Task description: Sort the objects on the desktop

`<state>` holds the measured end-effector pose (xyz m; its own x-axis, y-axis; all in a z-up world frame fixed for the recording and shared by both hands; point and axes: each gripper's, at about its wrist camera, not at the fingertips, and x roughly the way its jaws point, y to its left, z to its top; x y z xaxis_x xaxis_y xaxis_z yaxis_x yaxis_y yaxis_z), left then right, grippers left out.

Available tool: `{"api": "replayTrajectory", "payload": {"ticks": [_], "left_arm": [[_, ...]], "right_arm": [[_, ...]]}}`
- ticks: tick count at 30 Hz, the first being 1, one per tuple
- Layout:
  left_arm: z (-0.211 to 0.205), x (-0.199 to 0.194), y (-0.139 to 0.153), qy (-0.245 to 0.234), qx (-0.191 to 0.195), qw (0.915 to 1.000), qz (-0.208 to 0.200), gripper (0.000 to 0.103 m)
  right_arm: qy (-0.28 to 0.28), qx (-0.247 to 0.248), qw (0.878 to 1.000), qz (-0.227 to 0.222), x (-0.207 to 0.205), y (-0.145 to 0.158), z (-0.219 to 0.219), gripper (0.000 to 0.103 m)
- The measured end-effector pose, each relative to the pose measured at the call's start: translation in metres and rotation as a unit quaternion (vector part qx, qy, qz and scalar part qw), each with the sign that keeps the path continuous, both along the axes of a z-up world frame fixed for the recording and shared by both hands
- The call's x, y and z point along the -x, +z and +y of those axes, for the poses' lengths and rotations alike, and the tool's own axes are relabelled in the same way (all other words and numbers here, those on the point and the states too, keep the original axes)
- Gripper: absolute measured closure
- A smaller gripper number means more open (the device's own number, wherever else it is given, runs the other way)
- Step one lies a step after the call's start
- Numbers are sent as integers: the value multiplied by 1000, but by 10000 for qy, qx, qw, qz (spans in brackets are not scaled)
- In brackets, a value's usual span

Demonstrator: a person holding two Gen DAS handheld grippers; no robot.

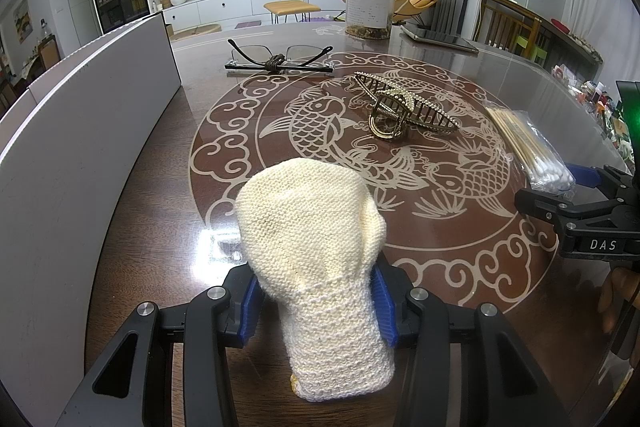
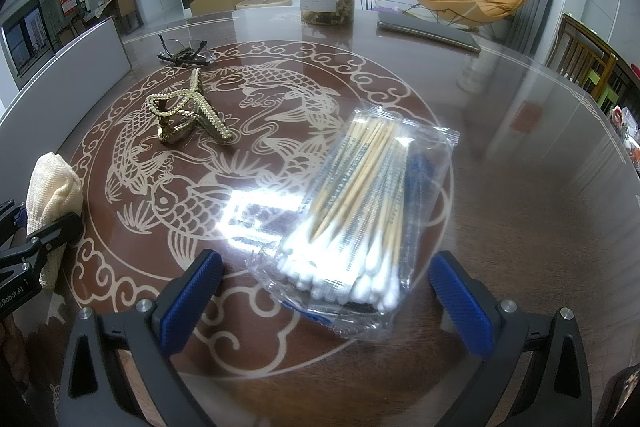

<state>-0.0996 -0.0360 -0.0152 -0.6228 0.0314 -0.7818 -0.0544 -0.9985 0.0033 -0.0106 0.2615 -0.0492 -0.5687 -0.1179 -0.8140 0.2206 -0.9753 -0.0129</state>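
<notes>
Left gripper (image 1: 316, 301) clamps cream knitted mitten (image 1: 316, 247) by cuff, at table's (image 2: 520, 227) 7 o'clock edge. Right gripper (image 2: 326, 293) gaping, straddling cotton-swab packet (image 2: 360, 211). Step: mitten carry. Next, likely: placement beside white box (image 1: 80, 147), 9 o'clock.

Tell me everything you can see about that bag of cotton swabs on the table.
The bag of cotton swabs is a clear, crinkled plastic packet with sealed ends, filled with wooden-stemmed swabs with white cotton tips bunched at the near end. It lies flat and unopened on the glossy table, angled across the edge of the fish pattern. The right gripper is open around its near end, blue fingers on either side, not touching it.
</notes>
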Motion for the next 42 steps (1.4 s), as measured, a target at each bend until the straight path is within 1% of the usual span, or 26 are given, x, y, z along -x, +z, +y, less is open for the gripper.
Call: {"api": "replayTrajectory", "payload": {"ticks": [41,42], "left_arm": [[0,1,0,19,10,10000,0,55],[1,1,0,20,5,10000,0,55]], "right_arm": [[44,12,10000,0,-1,0,1,0],[39,25,10000,4,-2,0,1,7]]}}
